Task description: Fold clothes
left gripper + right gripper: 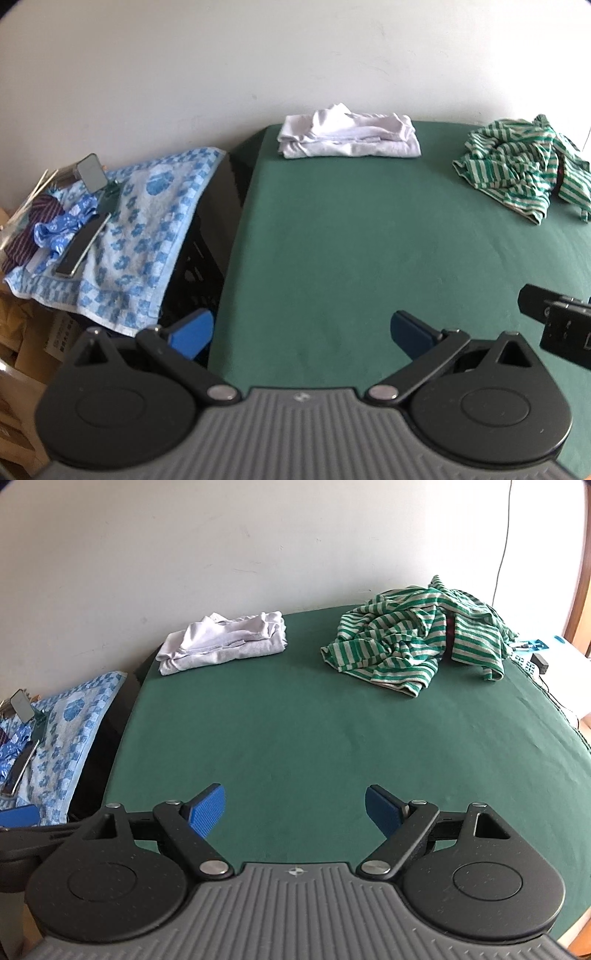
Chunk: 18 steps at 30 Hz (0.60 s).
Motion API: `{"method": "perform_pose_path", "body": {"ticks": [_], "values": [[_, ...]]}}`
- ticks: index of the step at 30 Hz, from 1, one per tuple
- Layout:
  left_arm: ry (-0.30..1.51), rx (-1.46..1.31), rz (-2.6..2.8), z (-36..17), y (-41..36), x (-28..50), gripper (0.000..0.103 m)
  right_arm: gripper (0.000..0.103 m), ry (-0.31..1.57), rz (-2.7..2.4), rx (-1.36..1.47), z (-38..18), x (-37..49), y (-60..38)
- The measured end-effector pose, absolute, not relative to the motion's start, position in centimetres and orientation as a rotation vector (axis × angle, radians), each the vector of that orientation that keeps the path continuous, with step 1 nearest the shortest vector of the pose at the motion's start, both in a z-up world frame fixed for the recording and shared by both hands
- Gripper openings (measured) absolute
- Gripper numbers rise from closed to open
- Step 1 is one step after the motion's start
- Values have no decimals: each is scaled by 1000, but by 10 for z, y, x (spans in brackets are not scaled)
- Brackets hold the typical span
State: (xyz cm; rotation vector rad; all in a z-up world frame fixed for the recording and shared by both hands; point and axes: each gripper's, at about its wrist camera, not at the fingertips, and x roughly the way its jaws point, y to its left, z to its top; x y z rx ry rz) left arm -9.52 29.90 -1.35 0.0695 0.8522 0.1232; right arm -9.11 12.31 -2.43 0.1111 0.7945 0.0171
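Note:
A crumpled green-and-white striped garment (524, 170) (417, 638) lies at the far right of the green table (351, 240) (314, 731). A folded white garment (349, 136) (225, 642) lies at the far edge near the wall. My left gripper (301, 332) is open and empty above the table's near left edge. My right gripper (295, 808) is open and empty above the near middle. Both are far from the clothes. Part of the right gripper shows in the left wrist view (554, 325).
Left of the table stands a black box covered by a blue flowered towel (136, 229) (62, 731) with a phone (81, 247), small cloths and a small box on it. Cardboard boxes (22, 350) lie lower left. A cable and white appliance (561, 657) are at the right edge.

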Motion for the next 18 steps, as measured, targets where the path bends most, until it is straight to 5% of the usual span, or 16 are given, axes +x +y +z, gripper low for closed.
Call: {"method": "perform_pose_path", "body": {"ticks": [18], "values": [[847,-5,177,-15,293,-106,102,86,784,73,55,-23,-90,119]]}}
